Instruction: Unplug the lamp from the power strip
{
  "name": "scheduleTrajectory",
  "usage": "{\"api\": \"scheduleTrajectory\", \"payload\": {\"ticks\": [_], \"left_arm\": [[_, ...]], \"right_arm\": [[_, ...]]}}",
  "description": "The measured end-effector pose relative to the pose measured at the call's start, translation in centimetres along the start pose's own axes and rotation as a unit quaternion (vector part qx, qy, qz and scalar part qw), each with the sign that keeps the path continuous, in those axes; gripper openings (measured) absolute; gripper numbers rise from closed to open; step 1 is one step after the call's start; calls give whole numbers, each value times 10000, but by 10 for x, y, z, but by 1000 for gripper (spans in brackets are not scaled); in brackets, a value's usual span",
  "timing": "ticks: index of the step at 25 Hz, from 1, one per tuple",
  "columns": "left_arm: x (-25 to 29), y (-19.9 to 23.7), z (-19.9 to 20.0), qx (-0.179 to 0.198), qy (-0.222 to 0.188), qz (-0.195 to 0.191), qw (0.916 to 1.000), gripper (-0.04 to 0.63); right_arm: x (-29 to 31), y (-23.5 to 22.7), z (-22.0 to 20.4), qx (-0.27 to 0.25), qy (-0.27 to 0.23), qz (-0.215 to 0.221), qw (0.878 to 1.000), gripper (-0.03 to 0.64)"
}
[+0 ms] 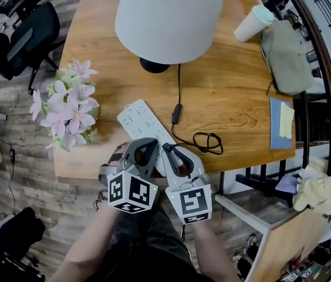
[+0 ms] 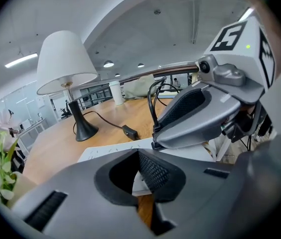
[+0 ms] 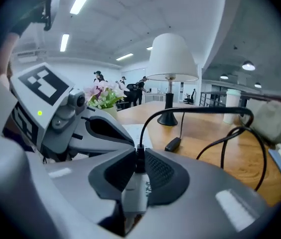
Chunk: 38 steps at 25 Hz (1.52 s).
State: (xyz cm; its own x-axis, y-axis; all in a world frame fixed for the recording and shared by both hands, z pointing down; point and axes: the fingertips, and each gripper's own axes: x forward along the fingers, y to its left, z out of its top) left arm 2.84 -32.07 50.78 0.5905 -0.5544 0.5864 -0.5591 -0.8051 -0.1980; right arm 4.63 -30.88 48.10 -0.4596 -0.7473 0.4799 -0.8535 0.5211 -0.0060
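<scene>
Right hand-held gripper [image 3: 136,166] pinches plug [image 3: 134,193], prongs hidden; left hand-held gripper [image 2: 136,169] clamps power strip [image 1: 137,117].

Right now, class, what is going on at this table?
A person works two handheld grippers. The right claw is clamped on the lamp's plug at the power strip. The left claw sits at the strip's near end; its grip is unclear. The lamp stands on the table.

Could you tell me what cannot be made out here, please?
- Head view: near end of the power strip, under the left gripper and right gripper; top of the lamp shade, cut by the upper edge.
- Right gripper view: print on the plug, blurred.
- Left gripper view: whether its pads press the strip.
</scene>
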Motion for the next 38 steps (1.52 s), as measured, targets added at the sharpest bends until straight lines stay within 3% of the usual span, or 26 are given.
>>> {"api": "scheduleTrajectory", "payload": {"ticks": [5,7,11,13,17,19,22,23,29,31,34,38], "left_arm": [[1,1,-1,-39,-8,-14,10000,-5],[1,1,-1,-43,-18,-10,10000,-5],[0,1,0,-45,-38,-3,10000,-5],[0,1,0,-46,-25,7,10000,-5],[0,0,0,-87,-22,-9,10000,-5],[0,1,0,-68,-25,-3,10000,-5],[0,0,0,-88,-34,-12,10000,-5],[0,0,0,-102,-40,-19,9999,-5],[1,-1,1,-62,-43,1,10000,-5],[1,-1,1,-43,-33,-7,10000,-5],[1,-1,0,-80,-15,-49,10000,-5],[1,-1,0,-116,-32,-65,9999,-5]], "right_arm": [[0,9,-2,-925,204,-184,9953,66],[0,8,-2,-759,115,-150,9969,66],[0,-2,1,281,-105,-76,9995,67],[0,0,2,52,-62,-161,9998,67],[-1,9,0,-965,137,-262,9949,66],[-1,8,0,-759,85,-197,9969,66],[-2,-1,0,223,-130,-45,9997,67],[-3,-3,0,328,-141,-39,9994,67],[-3,9,0,-955,145,-208,9951,66],[-4,8,0,-768,64,-159,9969,65],[-3,2,2,-2,-132,-108,9999,66],[-4,9,0,-774,135,-162,9968,66]]}}
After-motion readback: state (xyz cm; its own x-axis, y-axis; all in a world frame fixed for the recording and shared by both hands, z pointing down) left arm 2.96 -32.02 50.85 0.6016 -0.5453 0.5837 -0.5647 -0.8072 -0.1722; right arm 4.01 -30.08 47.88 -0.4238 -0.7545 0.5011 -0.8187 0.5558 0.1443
